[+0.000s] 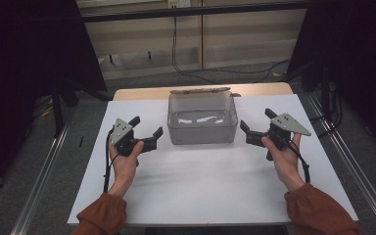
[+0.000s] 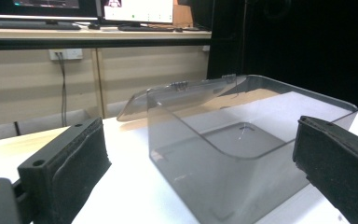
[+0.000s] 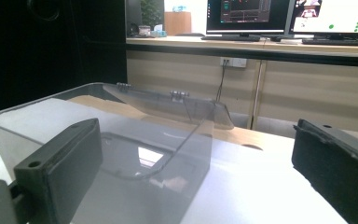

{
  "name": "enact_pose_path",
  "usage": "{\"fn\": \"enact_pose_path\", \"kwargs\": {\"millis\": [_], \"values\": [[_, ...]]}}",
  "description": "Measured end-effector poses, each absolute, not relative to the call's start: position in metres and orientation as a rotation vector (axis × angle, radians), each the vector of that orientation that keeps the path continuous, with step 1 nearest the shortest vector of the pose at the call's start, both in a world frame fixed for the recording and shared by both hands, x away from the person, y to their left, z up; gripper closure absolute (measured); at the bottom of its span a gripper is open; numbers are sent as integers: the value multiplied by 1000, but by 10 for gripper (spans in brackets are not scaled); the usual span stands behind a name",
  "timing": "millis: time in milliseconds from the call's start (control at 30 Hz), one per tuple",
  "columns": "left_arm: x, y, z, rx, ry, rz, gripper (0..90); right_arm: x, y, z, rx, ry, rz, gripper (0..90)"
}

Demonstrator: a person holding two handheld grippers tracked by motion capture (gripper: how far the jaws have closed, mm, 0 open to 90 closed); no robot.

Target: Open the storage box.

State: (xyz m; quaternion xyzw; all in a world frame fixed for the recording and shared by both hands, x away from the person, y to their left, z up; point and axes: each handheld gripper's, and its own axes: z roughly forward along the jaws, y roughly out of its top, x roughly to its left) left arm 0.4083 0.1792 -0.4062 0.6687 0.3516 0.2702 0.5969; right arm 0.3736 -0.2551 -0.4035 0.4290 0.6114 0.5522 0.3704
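High view: the white-topped table (image 1: pixel 210 181) spreads from the person's side toward the far edge, where a strip of bare wood shows. On its far middle stands a clear plastic storage box (image 1: pixel 202 120), empty, its hinged lid (image 1: pixel 200 90) thrown back behind it and resting at the far rim. The box sits between the two claws and touches neither.

The left claw (image 1: pixel 148 129) is held in the person's left hand (image 1: pixel 125 161) to the left of the box, jaws spread wide and aimed toward the box's near left corner. The right claw (image 1: pixel 257 124) is held in the right hand (image 1: pixel 285 159) on the other side, jaws likewise spread apart and holding nothing, pointed at the box's right wall.

In the left gripper view the storage box (image 2: pixel 242 154) stands just ahead, between the two black jaws, its corner nearest the camera. In the right gripper view the box (image 3: pixel 121 149) lies ahead and to the left, with the lid (image 3: pixel 172 105) angled behind it.
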Motion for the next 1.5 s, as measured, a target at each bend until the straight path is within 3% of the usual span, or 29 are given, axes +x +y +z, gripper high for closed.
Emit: {"fn": "enact_pose_path", "kwargs": {"millis": [400,1500], "values": [[385,191,-417,1583,831,693,29,349,-266,-410,1100,1548,1375,0],[326,220,-430,1561,934,711,28,278,-310,-432,1187,1504,1301,0]]}}
